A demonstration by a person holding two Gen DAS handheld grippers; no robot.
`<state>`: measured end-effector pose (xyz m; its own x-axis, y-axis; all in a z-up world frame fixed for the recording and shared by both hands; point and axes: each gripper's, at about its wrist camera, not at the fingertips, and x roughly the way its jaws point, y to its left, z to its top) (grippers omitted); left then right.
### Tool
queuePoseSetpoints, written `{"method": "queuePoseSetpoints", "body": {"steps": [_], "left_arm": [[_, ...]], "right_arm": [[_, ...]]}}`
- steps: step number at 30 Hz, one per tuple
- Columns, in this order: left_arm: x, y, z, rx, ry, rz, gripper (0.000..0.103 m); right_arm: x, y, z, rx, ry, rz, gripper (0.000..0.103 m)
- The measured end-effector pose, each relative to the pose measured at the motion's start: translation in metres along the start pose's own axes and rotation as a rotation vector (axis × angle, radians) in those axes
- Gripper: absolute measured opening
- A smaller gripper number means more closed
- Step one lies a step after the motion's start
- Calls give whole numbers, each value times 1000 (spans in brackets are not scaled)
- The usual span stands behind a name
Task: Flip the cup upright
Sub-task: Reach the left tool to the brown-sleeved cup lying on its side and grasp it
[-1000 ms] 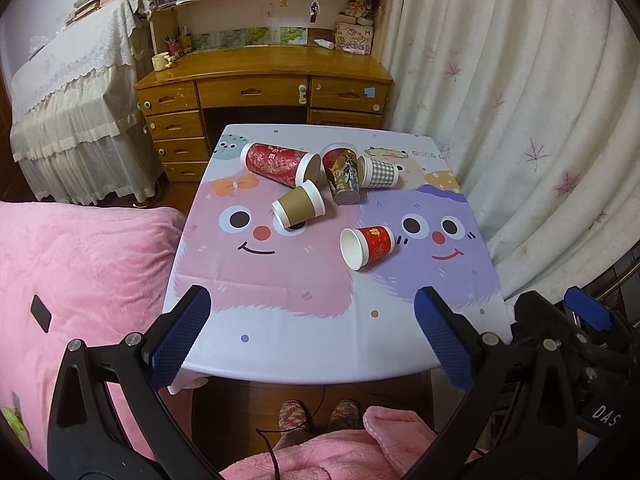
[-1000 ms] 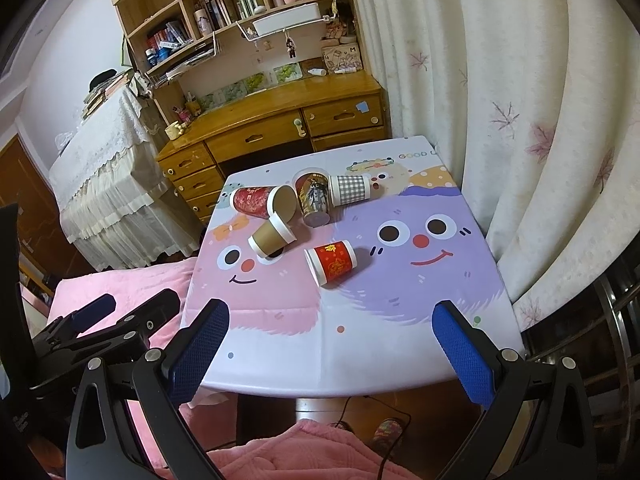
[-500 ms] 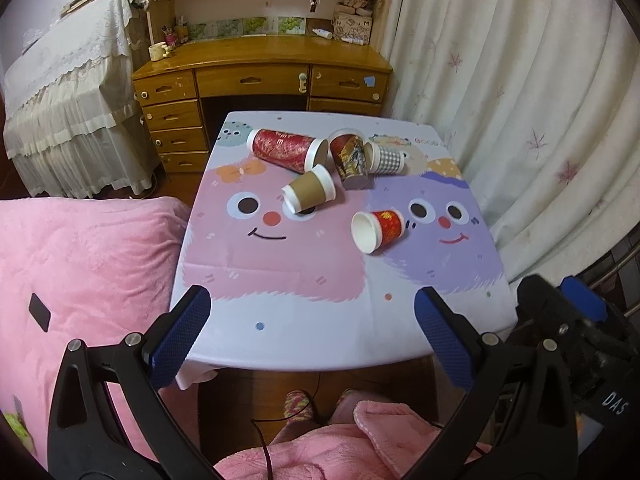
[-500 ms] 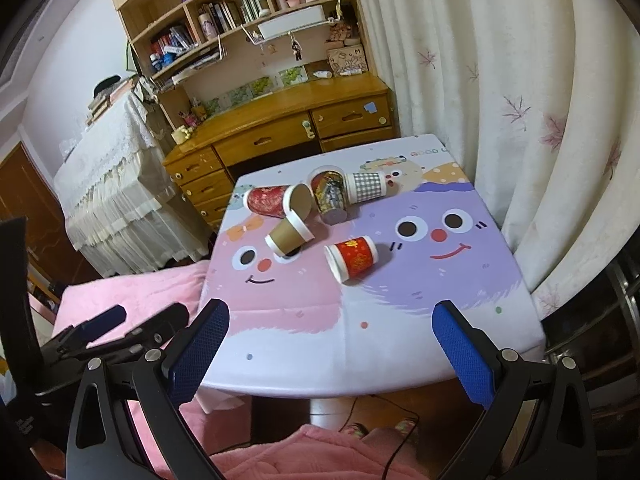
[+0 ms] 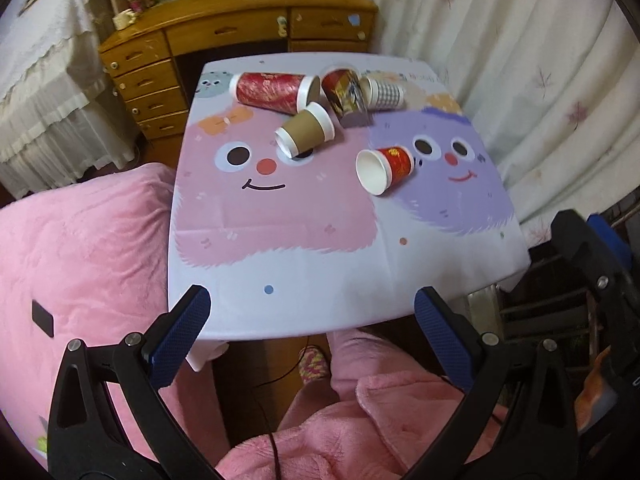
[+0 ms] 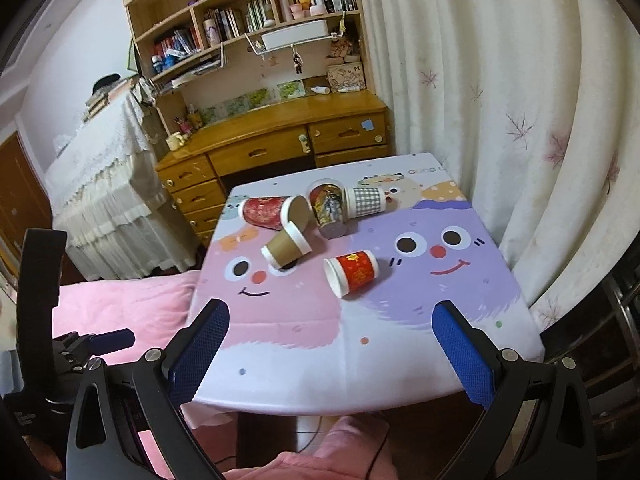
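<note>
Several paper cups lie on their sides on a small table (image 5: 300,272) with a cartoon-face cloth. A small red cup (image 5: 385,169) (image 6: 352,273) lies nearest, its mouth toward me. A brown cup (image 5: 305,133) (image 6: 286,247) lies left of it. A long red cup (image 5: 272,92) (image 6: 266,211), a patterned cup (image 5: 344,94) (image 6: 329,208) and a checked cup (image 5: 382,91) (image 6: 366,201) lie at the far side. My left gripper (image 5: 314,336) is open and empty, before the table's near edge. My right gripper (image 6: 330,350) is open and empty over the near edge.
A pink blanket (image 5: 80,248) lies left of the table and in front. A wooden desk (image 6: 280,144) with shelves stands behind the table. A white curtain (image 6: 500,100) hangs along the right side. A lace-covered bed (image 6: 100,184) is at the far left.
Both grippers have moved forward toward the table, so the cups look nearer. Both stay open. The cups have not moved.
</note>
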<state>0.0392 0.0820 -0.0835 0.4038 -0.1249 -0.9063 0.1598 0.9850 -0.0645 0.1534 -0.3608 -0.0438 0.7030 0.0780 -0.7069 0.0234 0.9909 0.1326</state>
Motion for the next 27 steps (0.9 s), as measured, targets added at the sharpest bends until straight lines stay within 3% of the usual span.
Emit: {"method": "queuePoseSetpoints", "body": {"steps": [7, 17, 23, 27], "left_arm": [[58, -17, 41, 266, -37, 145, 101], [166, -29, 140, 559, 29, 139, 101], [241, -16, 193, 563, 166, 84, 98], [281, -12, 210, 556, 249, 41, 98]], "right_arm": [[66, -10, 30, -63, 61, -32, 103], [226, -41, 87, -144, 151, -20, 103], [303, -47, 95, -177, 221, 7, 103], [343, -46, 93, -184, 265, 43, 103]]}}
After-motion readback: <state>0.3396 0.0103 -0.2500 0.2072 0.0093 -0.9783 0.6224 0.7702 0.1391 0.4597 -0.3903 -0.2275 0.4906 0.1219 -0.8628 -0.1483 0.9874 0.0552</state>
